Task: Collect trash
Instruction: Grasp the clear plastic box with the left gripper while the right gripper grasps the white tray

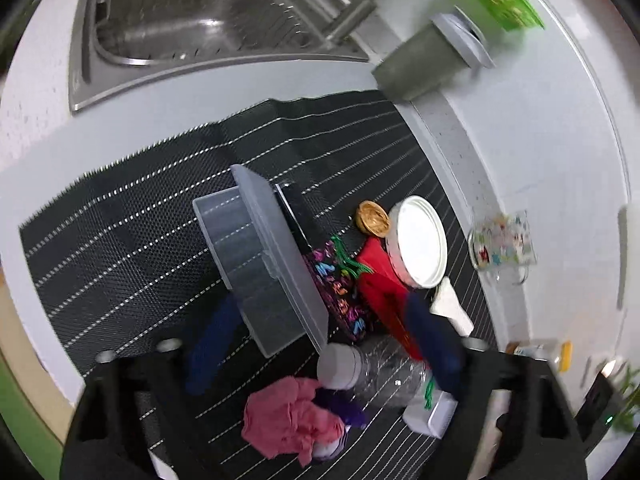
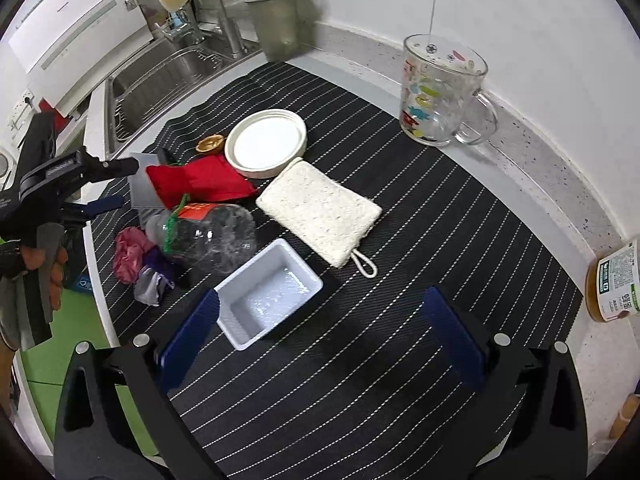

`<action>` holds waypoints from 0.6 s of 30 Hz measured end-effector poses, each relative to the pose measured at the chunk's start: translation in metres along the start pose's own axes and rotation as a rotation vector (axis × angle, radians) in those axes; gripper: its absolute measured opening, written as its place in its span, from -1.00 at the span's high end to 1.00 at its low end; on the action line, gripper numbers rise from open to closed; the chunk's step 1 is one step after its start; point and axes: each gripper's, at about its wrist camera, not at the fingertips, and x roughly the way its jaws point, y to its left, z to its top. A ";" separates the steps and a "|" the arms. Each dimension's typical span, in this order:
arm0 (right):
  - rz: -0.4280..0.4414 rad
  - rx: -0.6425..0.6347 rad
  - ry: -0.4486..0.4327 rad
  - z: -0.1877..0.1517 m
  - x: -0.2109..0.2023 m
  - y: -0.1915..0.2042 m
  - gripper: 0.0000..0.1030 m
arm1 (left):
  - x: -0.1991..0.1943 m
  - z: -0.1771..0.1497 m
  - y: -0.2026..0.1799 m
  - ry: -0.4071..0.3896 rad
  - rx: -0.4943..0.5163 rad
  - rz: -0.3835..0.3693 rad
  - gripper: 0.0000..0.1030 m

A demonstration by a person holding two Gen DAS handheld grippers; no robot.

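Observation:
The trash lies at the near left of the striped mat (image 2: 360, 360): a crushed clear bottle (image 1: 380, 372) (image 2: 208, 236), crumpled pink paper (image 1: 288, 416) (image 2: 128, 252) and a purple wrapper (image 1: 340, 404). Beside them stands a small white tray (image 1: 432, 416) (image 2: 268, 296). A grey plastic container (image 1: 260, 260) is tipped on its side. My left gripper (image 1: 320, 308) hovers over it, open, with the container's near end between the blue fingers; only the left finger (image 1: 212, 332) is near its wall. My right gripper (image 2: 320, 308) is open above the mat, its left finger (image 2: 192, 332) next to the white tray.
On the mat are a red pouch (image 2: 200, 180), a patterned pouch (image 1: 340, 296), a white lid (image 2: 266, 142), a gold cap (image 2: 210, 144) and a loofah pad (image 2: 320, 212). A glass mug (image 2: 440, 92) and a jar (image 2: 612, 284) stand by the wall. The sink (image 1: 200, 28) lies beyond.

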 end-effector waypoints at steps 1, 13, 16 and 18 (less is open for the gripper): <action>0.001 0.001 0.001 0.000 0.000 0.000 -0.94 | 0.002 0.001 0.002 0.005 -0.010 -0.008 -0.21; 0.024 -0.025 0.009 0.003 0.004 0.010 -0.95 | -0.007 0.003 -0.001 -0.023 0.015 -0.036 0.90; 0.031 -0.027 0.014 0.001 0.005 0.014 -0.95 | -0.021 0.003 -0.008 -0.053 0.067 -0.018 0.90; 0.035 -0.024 0.018 -0.001 0.007 0.015 -0.95 | -0.033 0.001 -0.015 -0.080 0.118 0.009 0.90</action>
